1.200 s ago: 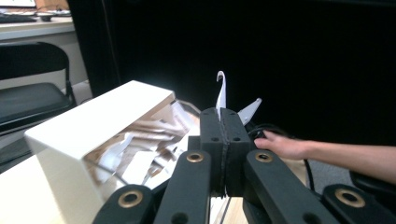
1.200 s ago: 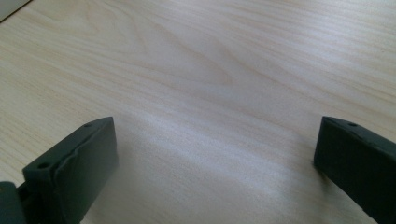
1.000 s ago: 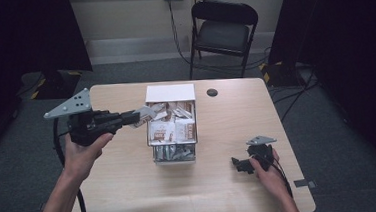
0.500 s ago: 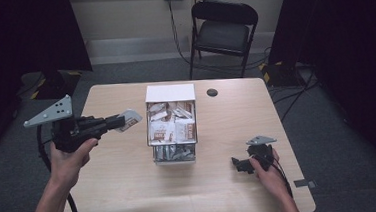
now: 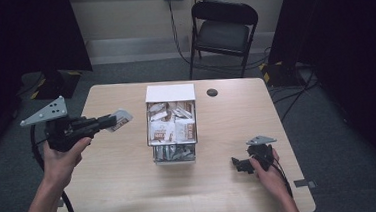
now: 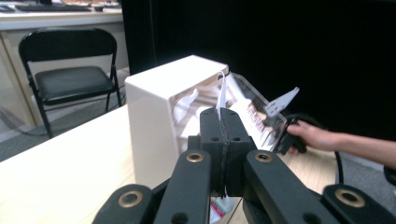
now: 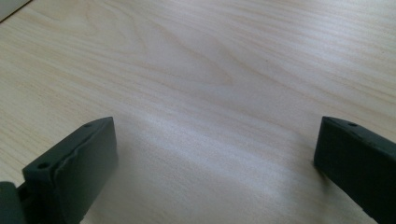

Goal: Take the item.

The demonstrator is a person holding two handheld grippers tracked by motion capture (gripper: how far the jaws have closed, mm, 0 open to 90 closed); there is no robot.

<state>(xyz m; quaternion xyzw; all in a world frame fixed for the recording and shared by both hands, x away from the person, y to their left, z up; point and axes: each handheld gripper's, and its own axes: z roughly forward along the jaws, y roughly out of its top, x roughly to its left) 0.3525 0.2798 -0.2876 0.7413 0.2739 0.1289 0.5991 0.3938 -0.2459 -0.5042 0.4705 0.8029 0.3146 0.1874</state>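
A white display box (image 5: 170, 93) with a clear front stands at the table's middle, packed with several white and brown packets (image 5: 170, 130). My left gripper (image 5: 112, 122) hovers left of the box, shut on one such packet (image 5: 122, 119) that sticks out past its tips. In the left gripper view the jaws (image 6: 223, 113) are pressed together with the thin packet (image 6: 221, 93) edge-on between them, and the box (image 6: 149, 116) is just behind. My right gripper (image 5: 238, 163) lies on the table near the front right, open; the right gripper view (image 7: 215, 154) has bare wood between its jaws.
The wooden table (image 5: 122, 191) has free room on both sides of the box. A small black disc (image 5: 212, 92) lies at the back, right of the box. A black folding chair (image 5: 223, 31) stands behind the table. The right hand (image 6: 310, 135) is beyond the box.
My left gripper has drawn back to the left, away from the box, carrying the packet with it and sinking slightly. The right gripper has stayed put.
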